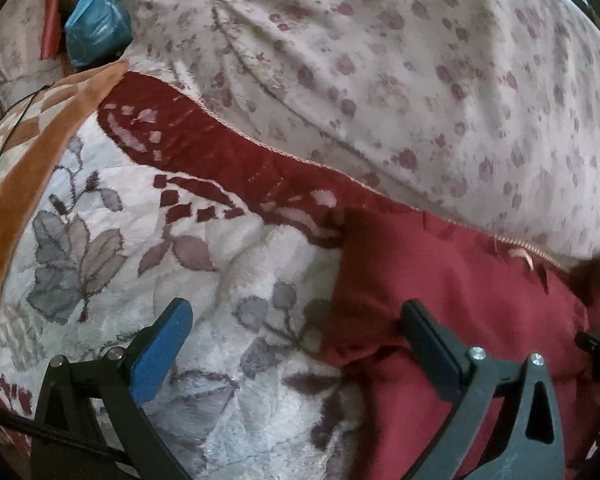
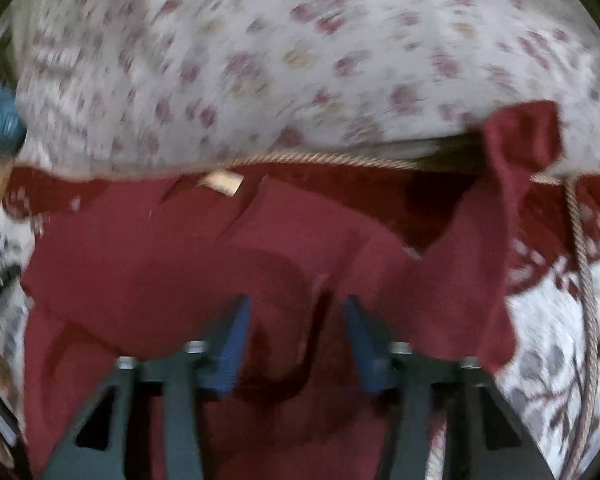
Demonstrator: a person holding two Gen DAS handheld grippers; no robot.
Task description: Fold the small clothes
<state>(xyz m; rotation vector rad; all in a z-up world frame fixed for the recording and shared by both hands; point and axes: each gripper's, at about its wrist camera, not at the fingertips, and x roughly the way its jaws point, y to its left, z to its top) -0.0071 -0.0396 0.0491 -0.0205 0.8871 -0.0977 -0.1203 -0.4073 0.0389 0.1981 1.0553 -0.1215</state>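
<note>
step: pinch garment fold | right gripper [image 2: 296, 320] part-open astride maroon garment [image 2: 180, 264] ridge (blurred), not yet grasping | left gripper [image 1: 296, 332] released over blanket [image 1: 112, 208] | tip: clench low on the ridge, both layers

The left gripper [image 1: 296, 316] is pointed steeply downward, its fingers [image 1: 162, 350] spread wide with nothing pressed between them. The right gripper [image 2: 296, 320] is likewise angled down, its blue-padded fingers [image 2: 236, 340] set partly apart and blurred.
</note>
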